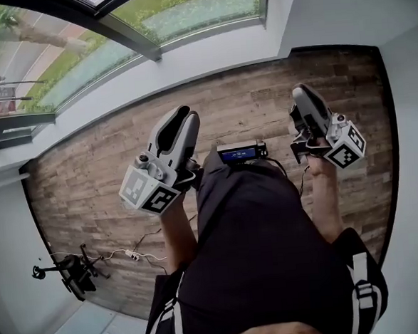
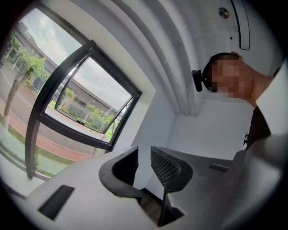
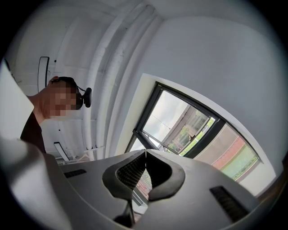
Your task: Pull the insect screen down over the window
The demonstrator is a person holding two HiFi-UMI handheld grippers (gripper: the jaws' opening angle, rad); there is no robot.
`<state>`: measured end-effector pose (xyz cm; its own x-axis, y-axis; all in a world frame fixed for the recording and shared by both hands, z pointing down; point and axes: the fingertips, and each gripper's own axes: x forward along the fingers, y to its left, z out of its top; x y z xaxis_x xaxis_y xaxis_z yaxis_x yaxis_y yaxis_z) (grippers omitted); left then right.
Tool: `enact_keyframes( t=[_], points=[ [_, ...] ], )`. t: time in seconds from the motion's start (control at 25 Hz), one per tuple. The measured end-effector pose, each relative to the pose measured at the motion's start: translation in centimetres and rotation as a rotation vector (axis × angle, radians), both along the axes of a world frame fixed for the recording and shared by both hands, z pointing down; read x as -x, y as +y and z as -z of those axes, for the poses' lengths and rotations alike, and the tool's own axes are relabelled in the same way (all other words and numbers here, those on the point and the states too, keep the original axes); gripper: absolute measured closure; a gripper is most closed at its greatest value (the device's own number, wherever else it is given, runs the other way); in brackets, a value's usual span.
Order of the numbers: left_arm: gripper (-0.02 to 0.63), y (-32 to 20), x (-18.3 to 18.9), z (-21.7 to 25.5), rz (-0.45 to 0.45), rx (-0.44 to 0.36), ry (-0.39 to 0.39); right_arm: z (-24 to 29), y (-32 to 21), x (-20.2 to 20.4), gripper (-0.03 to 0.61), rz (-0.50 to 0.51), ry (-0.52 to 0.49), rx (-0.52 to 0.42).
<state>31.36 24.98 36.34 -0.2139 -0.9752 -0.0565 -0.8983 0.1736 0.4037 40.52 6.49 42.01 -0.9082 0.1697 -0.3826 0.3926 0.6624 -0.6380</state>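
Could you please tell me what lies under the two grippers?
Under the left gripper and right gripper, wooden floor shows; the person's torso covers the floor below it.

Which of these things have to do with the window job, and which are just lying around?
For the job:
- window
- left gripper, open and empty
- right gripper, shut and empty

Just lying about:
- black stand on the wooden floor
- white cable beside it

2 grippers, 1 open window, 1 person, 1 black stand.
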Motion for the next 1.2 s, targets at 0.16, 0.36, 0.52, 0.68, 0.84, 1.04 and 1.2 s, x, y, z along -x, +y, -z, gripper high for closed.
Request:
enact_keyframes(
  t=[0.16, 0.36, 0.52, 0.68, 0.84, 1.04, 1.2],
  points=[
    [0.529, 0.3, 1.0, -0.5, 0.042, 0.007, 0.009, -0.2, 0.2, 0.6, 0.572, 0.013, 0.02, -0.008],
    [0.529, 0.2, 3.5, -1.4, 0.04, -0.021, 0.071, -0.3, -0.1, 0.9, 0.572, -0.038, 0.06, -0.043],
    [0.529, 0.5, 10.8, -1.8, 0.057, -0.084, 0.092, -0.7, 0.0, 7.7, 0.572, -0.038, 0.092, -0.082],
    [0.615, 1.8, 17.4, -1.3, 0.064, -0.154, 0.044, 0.1, 1.7, 14.3, 0.572, -0.022, 0.107, -0.151],
    [0.615, 3.1, 23.0, -0.6, 0.038, -0.231, 0.024, 1.3, 2.9, 20.5, 0.572, -0.02, 0.109, -0.193],
    [0.615, 4.2, 25.7, -1.1, -0.051, -0.283, -0.1, 1.2, 5.0, 25.3, 0.572, -0.01, 0.175, -0.248],
    [0.615, 4.4, 28.0, -1.1, -0.087, -0.305, -0.053, 2.1, 6.2, 26.1, 0.572, -0.055, 0.224, -0.306]
  ],
)
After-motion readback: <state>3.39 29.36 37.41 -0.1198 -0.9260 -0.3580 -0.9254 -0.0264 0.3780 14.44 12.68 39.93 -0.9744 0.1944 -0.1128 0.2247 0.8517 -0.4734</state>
